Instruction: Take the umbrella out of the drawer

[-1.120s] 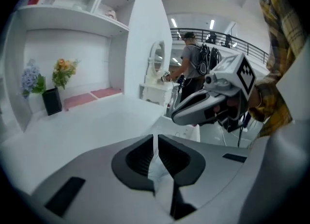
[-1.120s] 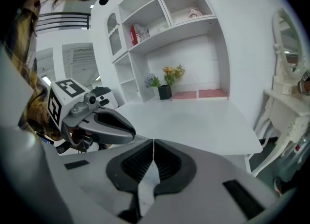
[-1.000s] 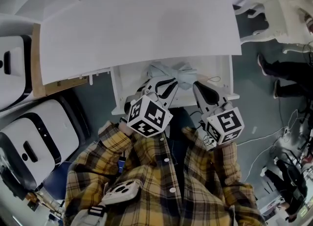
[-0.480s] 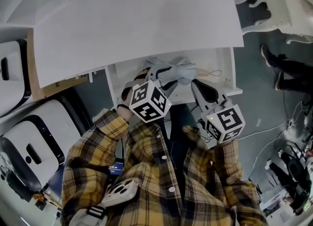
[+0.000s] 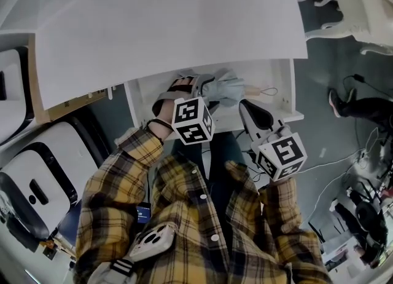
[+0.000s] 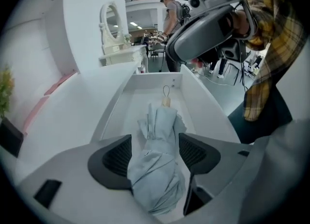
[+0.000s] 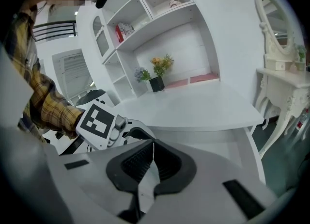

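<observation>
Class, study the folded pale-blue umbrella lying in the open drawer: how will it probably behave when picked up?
Loose, crumpled folds suggest the umbrella will squash and shift when gripped, probably over a stiffer core. It looks compact, so likely light. Long and narrow, it may tilt if held off-centre, its cord loop dangling.

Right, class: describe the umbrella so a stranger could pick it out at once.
Find the wide white desk; under its front edge an open white drawer sticks out. In it lies the umbrella: folded, crumpled pale blue cloth with a tan tip and cord loop, unlike the hard white surfaces around.
</observation>
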A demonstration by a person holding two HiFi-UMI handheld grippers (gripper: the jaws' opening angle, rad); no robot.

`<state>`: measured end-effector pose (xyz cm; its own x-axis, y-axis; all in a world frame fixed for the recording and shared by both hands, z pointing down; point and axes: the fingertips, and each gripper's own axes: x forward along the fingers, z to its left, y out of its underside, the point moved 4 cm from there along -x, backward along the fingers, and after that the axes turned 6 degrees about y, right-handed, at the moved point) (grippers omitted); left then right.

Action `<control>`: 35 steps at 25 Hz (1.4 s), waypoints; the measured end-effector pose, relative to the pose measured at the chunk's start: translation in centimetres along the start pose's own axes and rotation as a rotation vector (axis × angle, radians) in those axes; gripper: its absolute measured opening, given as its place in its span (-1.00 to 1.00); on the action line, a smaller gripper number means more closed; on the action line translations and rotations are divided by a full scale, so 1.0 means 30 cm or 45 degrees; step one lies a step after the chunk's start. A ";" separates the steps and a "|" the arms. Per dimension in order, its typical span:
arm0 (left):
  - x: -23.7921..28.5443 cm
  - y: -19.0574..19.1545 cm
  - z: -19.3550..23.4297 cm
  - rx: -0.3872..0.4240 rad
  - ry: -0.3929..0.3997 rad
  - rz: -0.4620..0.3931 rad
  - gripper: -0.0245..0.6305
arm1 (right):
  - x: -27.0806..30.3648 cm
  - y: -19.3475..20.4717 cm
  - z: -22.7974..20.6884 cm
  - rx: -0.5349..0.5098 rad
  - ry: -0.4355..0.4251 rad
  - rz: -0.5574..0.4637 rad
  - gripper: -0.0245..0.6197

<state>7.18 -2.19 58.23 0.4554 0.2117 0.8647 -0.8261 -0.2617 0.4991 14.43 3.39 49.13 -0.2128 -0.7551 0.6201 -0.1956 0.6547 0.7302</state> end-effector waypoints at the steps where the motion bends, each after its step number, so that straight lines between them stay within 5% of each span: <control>1: 0.011 0.004 0.000 0.022 0.003 0.022 0.01 | 0.000 0.004 -0.002 0.005 -0.003 0.001 -0.87; 7: 0.083 0.022 -0.007 0.029 0.099 0.132 0.12 | -0.008 0.026 -0.009 0.033 0.002 0.005 -0.87; 16: 0.173 0.060 0.006 0.133 0.089 0.294 0.17 | -0.004 0.047 -0.013 0.100 0.007 -0.007 -0.87; 35: 0.264 0.081 -0.002 0.205 0.140 0.401 0.17 | -0.002 0.081 -0.005 0.113 0.011 0.028 -0.87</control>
<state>8.77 -1.08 66.28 0.1415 0.1945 0.9706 -0.8533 -0.4732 0.2192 14.12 5.03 50.93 -0.2099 -0.7408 0.6381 -0.2751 0.6710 0.6885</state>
